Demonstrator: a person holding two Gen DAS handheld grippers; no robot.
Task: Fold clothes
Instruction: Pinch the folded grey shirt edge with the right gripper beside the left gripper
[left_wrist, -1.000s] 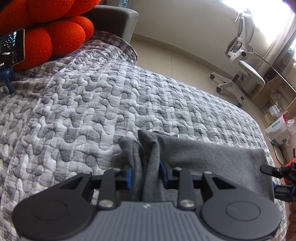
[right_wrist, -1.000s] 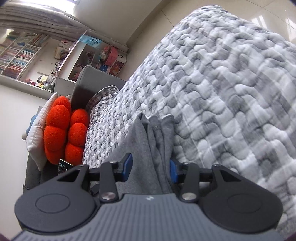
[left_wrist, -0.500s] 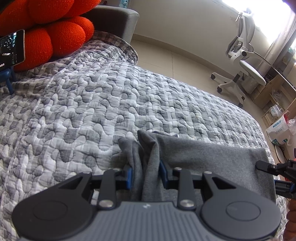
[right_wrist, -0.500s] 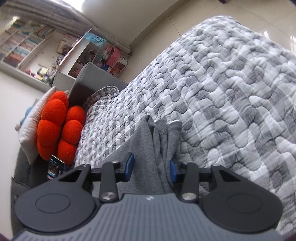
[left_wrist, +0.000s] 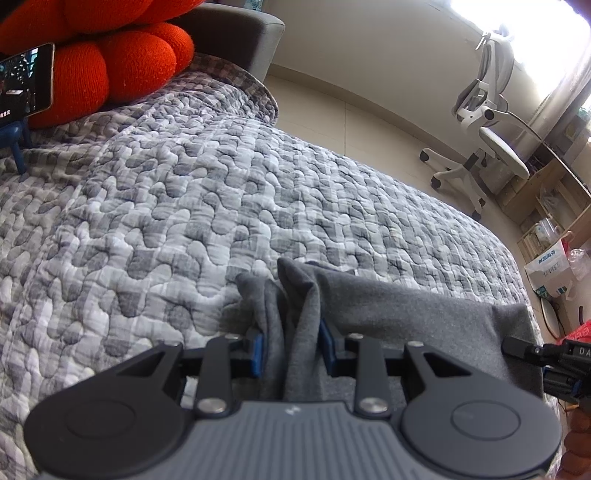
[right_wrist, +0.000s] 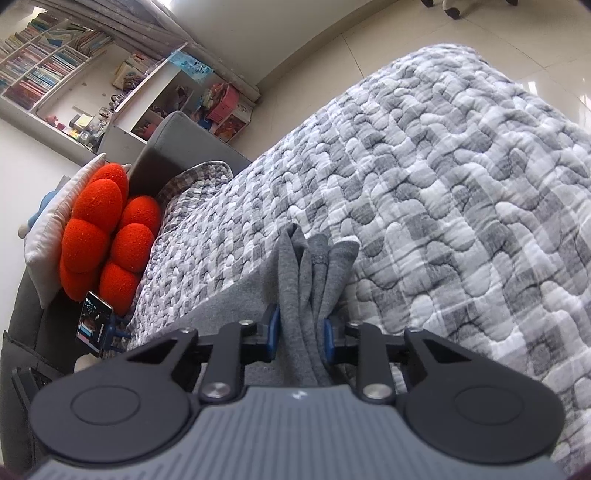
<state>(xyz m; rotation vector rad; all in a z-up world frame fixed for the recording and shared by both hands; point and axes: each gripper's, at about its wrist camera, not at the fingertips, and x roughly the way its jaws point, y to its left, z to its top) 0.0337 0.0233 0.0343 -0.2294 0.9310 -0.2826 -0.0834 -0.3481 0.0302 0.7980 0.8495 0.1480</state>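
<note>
Left wrist view: left gripper (left_wrist: 291, 349) clamped on a bunched corner of the grey garment (left_wrist: 417, 314), which lies on the quilt (left_wrist: 184, 221) & stretches off to its right, to the right gripper (left_wrist: 532, 352). Red cushion (left_wrist: 110, 62) far ahead-left.

Right wrist view: right gripper (right_wrist: 301, 332) w/ jaws closing, pads pressing a gathered grey garment (right_wrist: 310, 280) corner; rest of cloth runs to its left.

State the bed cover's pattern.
The quilt has a grey-and-white patchwork check with wavy stitching, clearest from the right wrist.
</note>
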